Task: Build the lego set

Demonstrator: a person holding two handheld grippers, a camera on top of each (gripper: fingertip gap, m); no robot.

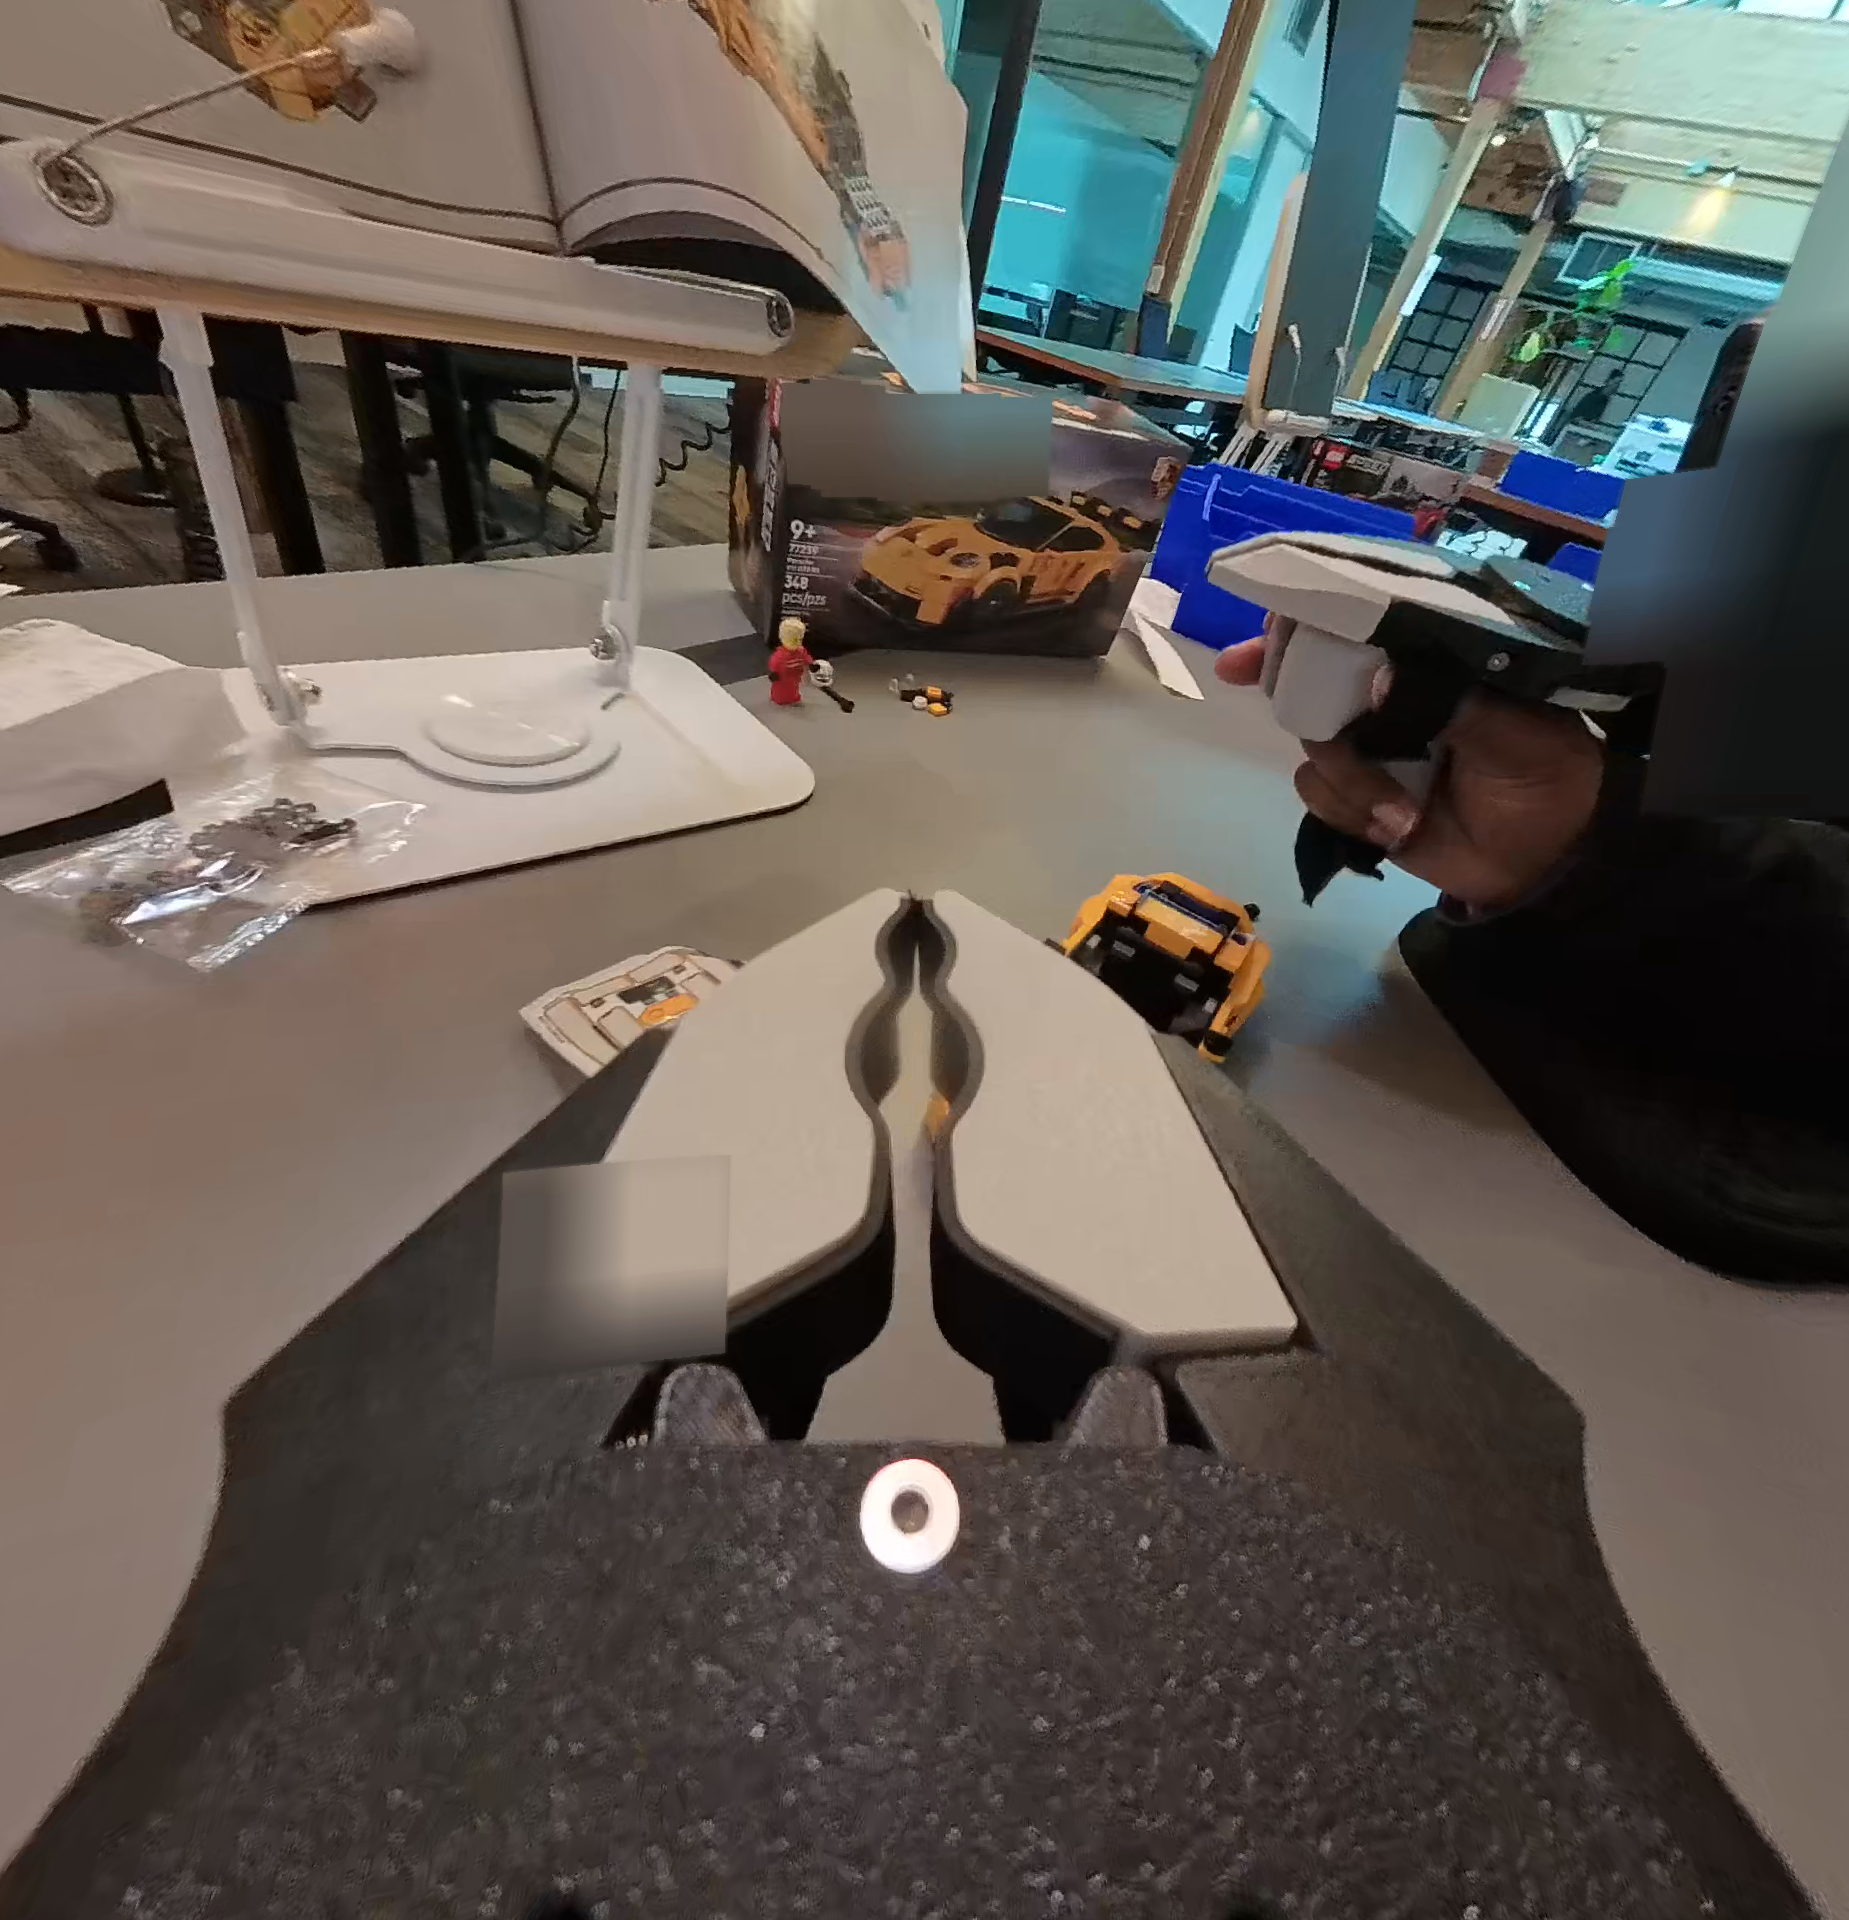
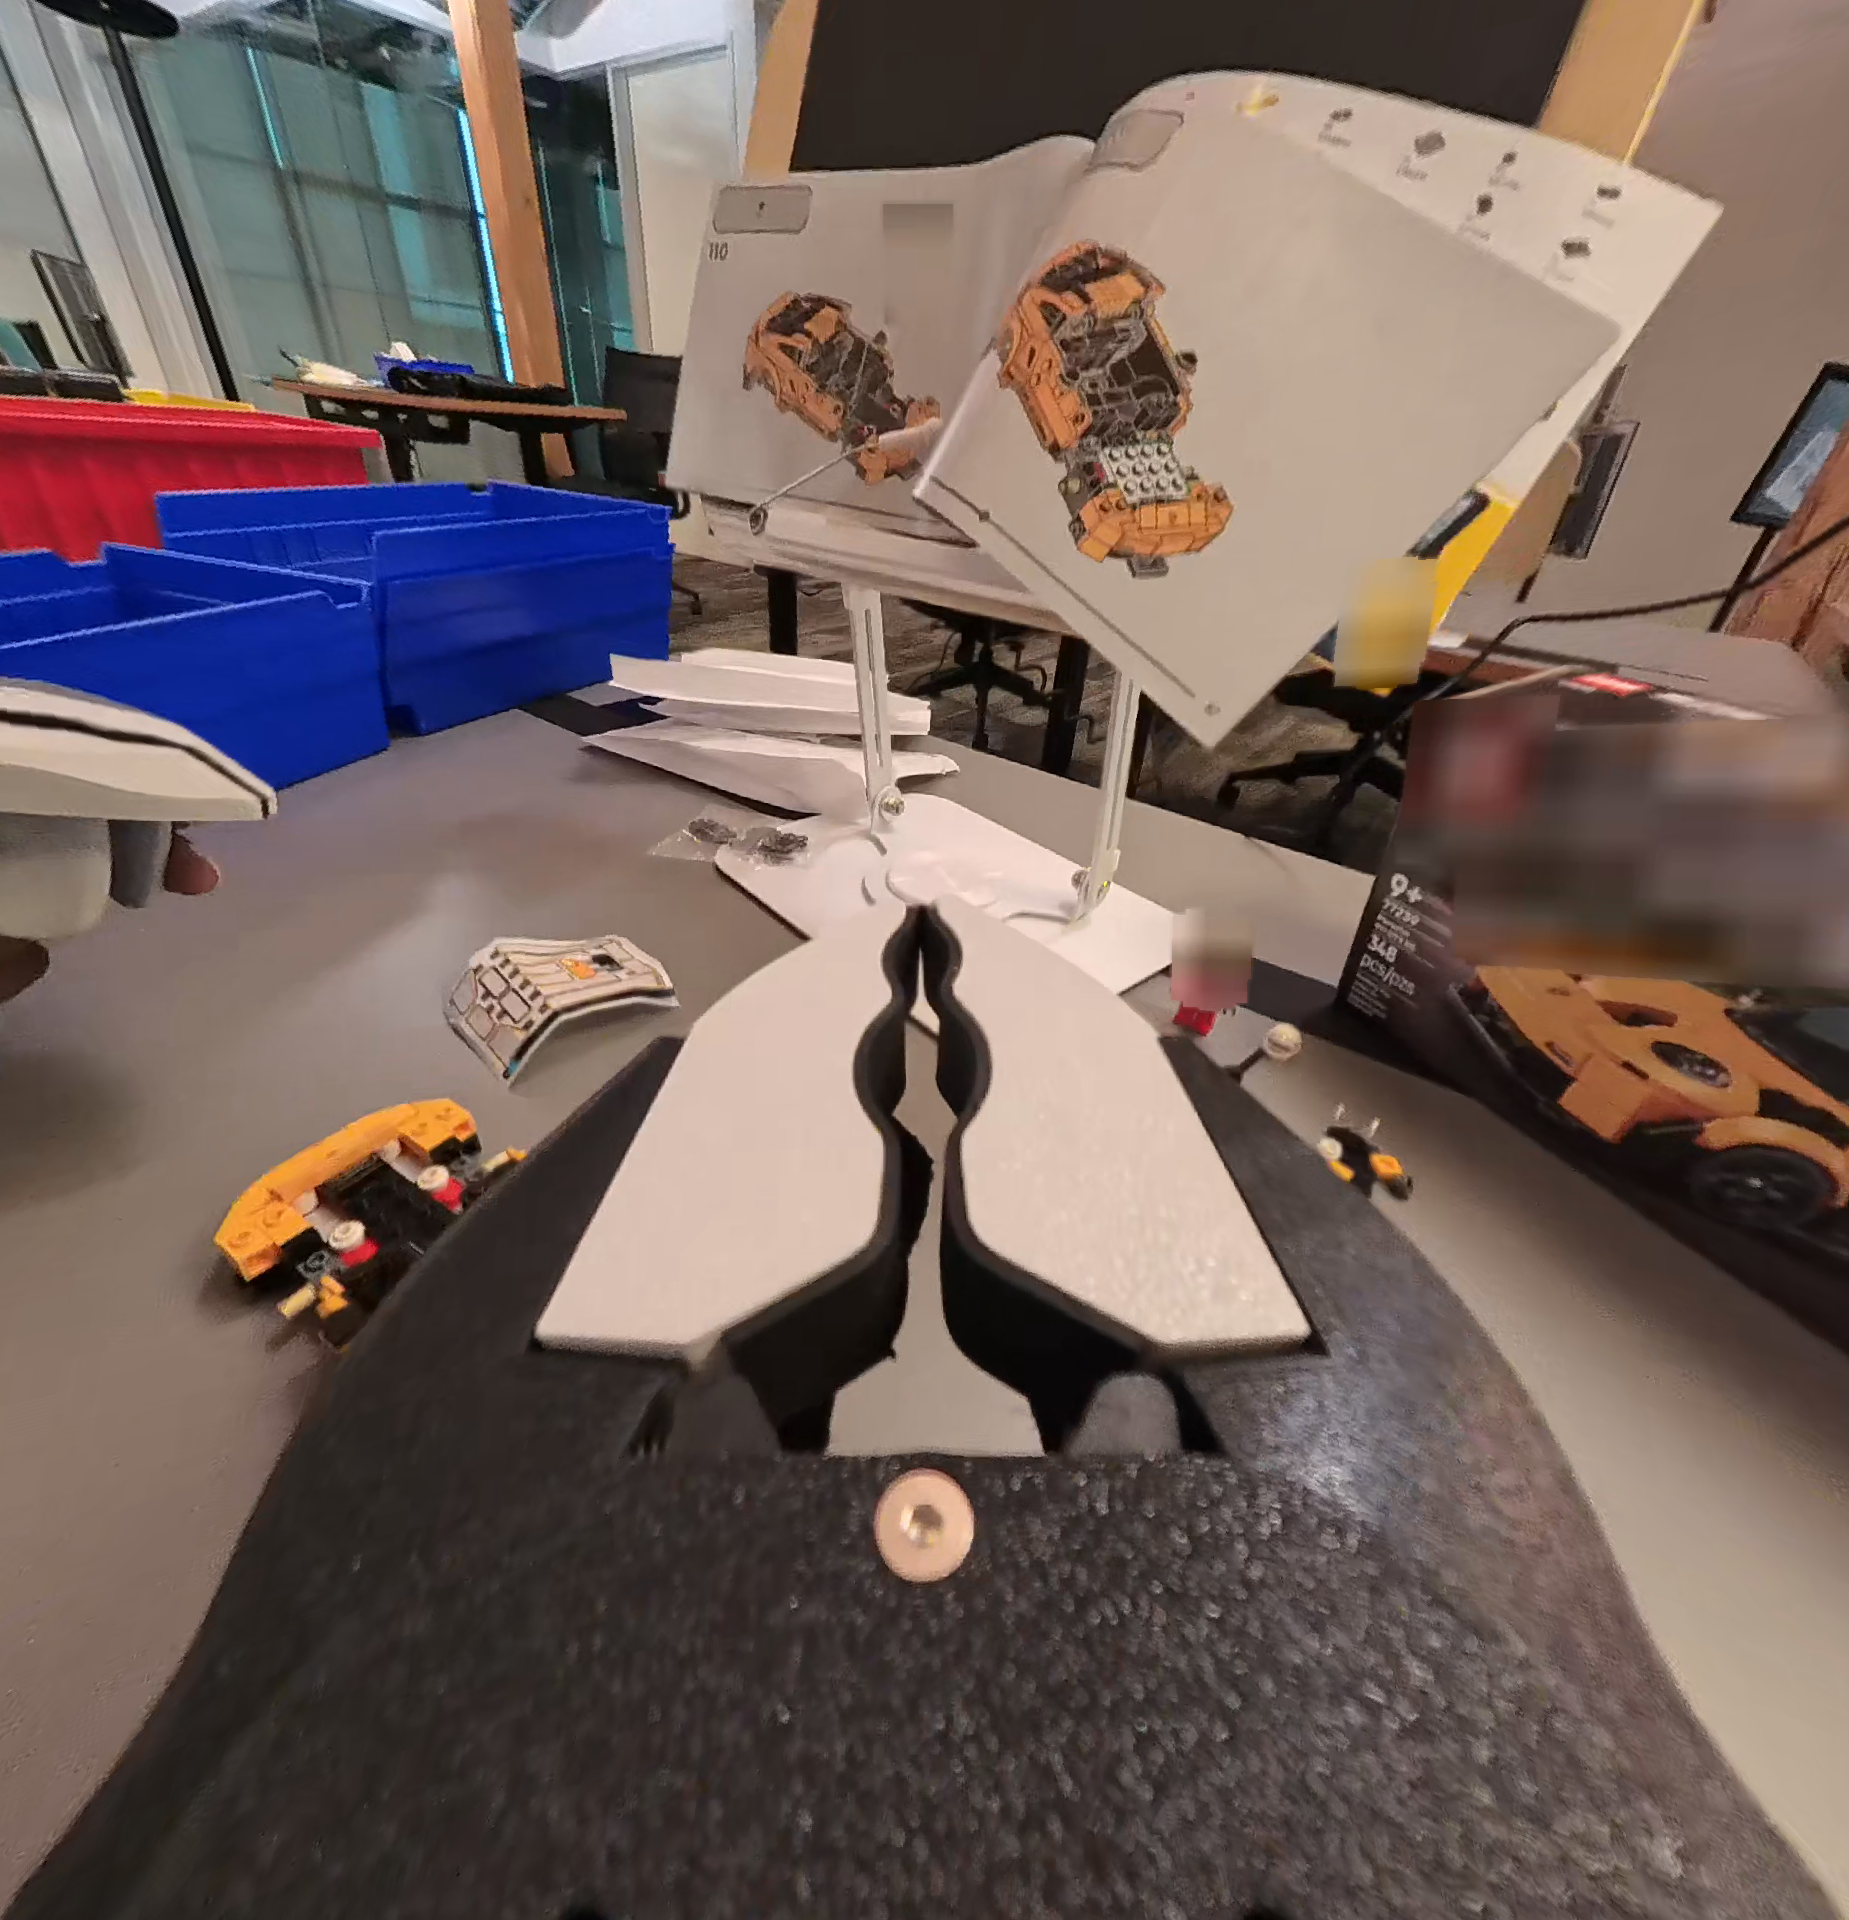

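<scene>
Lego car [image 1: 1169,961] half-built on counter [image 1: 951,790] between tools | left tool [image 1: 912,906] closed, empty | right tool [image 2: 922,916] closed, empty | manual [image 2: 1190,374] propped on stand for reading.

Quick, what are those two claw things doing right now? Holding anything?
Left gripper: fingers closed, nothing clearly held.
Right gripper: fingers closed, nothing held.

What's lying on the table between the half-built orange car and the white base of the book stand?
The curled sticker sheet lies between the car and the stand base; otherwise bare grey table. The right wrist view shows it best.
</scene>
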